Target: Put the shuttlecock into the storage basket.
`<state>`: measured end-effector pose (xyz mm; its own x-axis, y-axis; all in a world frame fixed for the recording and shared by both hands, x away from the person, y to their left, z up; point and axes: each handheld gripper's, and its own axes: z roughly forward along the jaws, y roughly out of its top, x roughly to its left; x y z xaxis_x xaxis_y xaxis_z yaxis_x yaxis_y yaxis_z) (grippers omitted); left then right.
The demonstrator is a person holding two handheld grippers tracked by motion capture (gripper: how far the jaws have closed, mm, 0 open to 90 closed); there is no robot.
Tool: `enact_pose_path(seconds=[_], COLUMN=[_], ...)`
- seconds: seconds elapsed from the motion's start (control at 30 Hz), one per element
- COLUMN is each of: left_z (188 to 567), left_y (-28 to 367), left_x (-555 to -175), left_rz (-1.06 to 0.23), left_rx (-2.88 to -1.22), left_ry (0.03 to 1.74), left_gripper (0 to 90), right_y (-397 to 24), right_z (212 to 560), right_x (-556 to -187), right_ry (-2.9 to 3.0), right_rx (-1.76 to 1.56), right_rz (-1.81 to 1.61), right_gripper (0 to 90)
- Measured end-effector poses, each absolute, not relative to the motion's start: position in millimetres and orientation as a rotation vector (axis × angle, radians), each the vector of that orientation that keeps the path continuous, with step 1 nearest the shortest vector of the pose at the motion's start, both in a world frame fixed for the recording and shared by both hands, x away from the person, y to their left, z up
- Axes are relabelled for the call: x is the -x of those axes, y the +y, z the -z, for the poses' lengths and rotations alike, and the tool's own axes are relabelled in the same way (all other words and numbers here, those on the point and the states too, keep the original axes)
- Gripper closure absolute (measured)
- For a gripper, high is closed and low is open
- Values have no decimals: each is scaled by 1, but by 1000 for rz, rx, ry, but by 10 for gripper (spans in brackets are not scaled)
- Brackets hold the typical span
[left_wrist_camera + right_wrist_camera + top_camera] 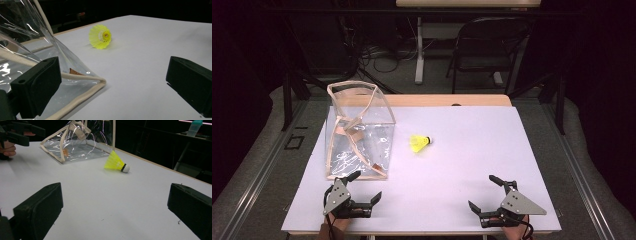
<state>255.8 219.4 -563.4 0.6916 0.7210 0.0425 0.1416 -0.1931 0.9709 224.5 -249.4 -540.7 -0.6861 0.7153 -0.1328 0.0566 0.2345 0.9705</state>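
yellow shuttlecock (421,143) on its side, white cork tip, feathered skirt

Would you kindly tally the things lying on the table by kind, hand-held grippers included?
Yellow shuttlecock: 1
Clear plastic bag with beige trim: 1
Hand-held grippers: 2, the left gripper and the right gripper, both open with nothing between the fingers
Total: 4
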Motion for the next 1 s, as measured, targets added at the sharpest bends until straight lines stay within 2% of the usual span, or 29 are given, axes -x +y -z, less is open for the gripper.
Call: enact_pose_path(seconds=[1.0], left_z=[538], left_y=[192], left_x=[-275], left_rz=[-549], left_rx=[-1834], left_ry=[771], left_gripper=[1], right_y=[-248], right_z=[542], right_x=[-228], right_ry=[1959], right_rx=[-702], right_rz=[-1475], right_gripper=[0])
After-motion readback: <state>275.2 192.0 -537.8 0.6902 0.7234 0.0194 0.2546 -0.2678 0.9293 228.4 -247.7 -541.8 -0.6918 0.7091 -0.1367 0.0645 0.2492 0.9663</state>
